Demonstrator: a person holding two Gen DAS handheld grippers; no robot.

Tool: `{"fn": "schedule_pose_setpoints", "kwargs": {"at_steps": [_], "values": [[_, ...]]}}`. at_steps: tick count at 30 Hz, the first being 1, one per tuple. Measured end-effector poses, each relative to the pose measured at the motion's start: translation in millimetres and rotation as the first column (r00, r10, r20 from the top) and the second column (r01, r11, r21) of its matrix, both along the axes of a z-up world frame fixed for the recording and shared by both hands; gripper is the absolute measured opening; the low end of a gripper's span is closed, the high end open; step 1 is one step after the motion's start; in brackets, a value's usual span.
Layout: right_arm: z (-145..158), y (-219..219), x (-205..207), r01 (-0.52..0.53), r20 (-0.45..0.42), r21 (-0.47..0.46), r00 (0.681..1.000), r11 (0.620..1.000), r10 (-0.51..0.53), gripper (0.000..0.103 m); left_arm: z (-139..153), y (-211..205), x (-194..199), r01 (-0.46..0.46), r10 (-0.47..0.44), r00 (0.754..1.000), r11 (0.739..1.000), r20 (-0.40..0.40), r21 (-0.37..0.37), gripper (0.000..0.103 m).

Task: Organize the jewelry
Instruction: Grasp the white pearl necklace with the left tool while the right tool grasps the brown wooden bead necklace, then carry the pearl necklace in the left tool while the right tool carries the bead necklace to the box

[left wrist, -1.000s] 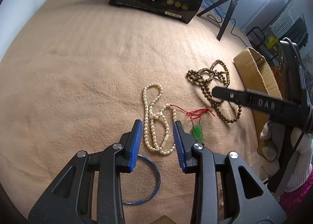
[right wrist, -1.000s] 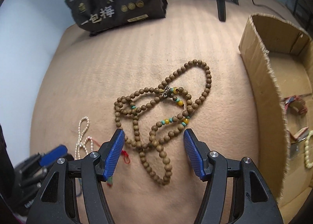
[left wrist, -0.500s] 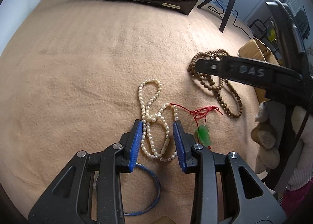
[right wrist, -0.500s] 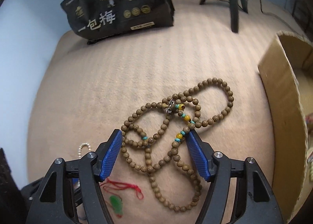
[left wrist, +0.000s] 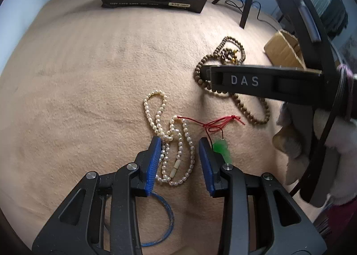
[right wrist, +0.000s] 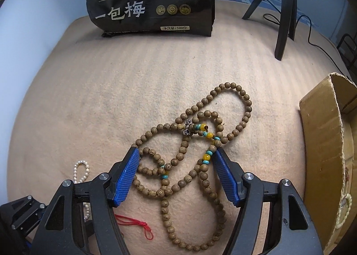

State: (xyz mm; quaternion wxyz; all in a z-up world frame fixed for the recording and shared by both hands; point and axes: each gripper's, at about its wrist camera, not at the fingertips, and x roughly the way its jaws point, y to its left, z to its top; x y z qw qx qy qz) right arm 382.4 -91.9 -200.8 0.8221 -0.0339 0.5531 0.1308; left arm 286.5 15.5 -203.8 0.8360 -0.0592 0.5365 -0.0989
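A white pearl necklace (left wrist: 169,143) lies on the tan blanket (left wrist: 78,87). My left gripper (left wrist: 179,143) is open, its blue pads on either side of the necklace's near loops, low over the blanket. A green pendant on a red cord (left wrist: 221,148) lies just right of it, and a blue bangle (left wrist: 165,221) lies under it. A brown wooden bead necklace (right wrist: 196,143) with yellow and turquoise beads lies tangled further right. My right gripper (right wrist: 176,154) is open, its pads straddling the bead necklace's middle.
An open cardboard box (right wrist: 323,154) stands at the right, with jewelry inside. A black snack bag (right wrist: 151,1) stands at the blanket's far edge. A black tripod (right wrist: 283,9) stands at the back right. The right gripper's body (left wrist: 263,83) crosses the left wrist view.
Both grippers have moved forward and lower. The left one now straddles the pearl necklace and the right one straddles the wooden beads. Both stay open.
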Motion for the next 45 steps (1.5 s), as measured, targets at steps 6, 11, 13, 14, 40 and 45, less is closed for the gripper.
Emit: {"fn": "schedule_pose_setpoints", "kwargs": {"at_steps": [6, 11, 13, 14, 40, 45], "values": [[-2.0, 4.6, -2.6, -0.028, 0.024, -0.033, 0.999, 0.999, 0.029, 0.064, -7.9, -10.0, 2.0, 0.001, -0.003, 1.000, 0.997, 0.019, 0.078, 0.020], [-0.3, 2.8, -9.5, -0.068, 0.047, -0.062, 0.996, 0.996, 0.071, 0.010, -10.2, 5.7, 4.2, -0.064, 0.063, 0.998, 0.998, 0.019, 0.029, 0.006], [0.7, 0.5, -9.6, -0.066, 0.048, -0.051, 0.997, 0.997, 0.068, 0.009, -7.8, 9.2, 2.4, -0.078, 0.077, 0.997, 0.997, 0.027, 0.022, 0.006], [1.3, -0.8, -9.9, -0.064, 0.048, -0.041, 0.997, 0.997, 0.066, 0.009, -5.2, 10.4, 1.3, -0.086, 0.085, 0.996, 0.996, 0.034, 0.018, 0.006], [134.7, -36.2, -47.8, -0.069, 0.249, 0.191, 0.968, 0.979, 0.019, 0.005, 109.3, 2.5, -43.0, -0.070, 0.122, 0.948, 0.981, 0.295, -0.183, 0.006], [170.1, -49.0, -62.4, -0.072, 0.316, 0.213, 0.949, 0.974, 0.001, 0.005, 124.4, -9.2, -47.9, -0.041, 0.102, 0.943, 0.980, 0.317, -0.195, 0.006]]}}
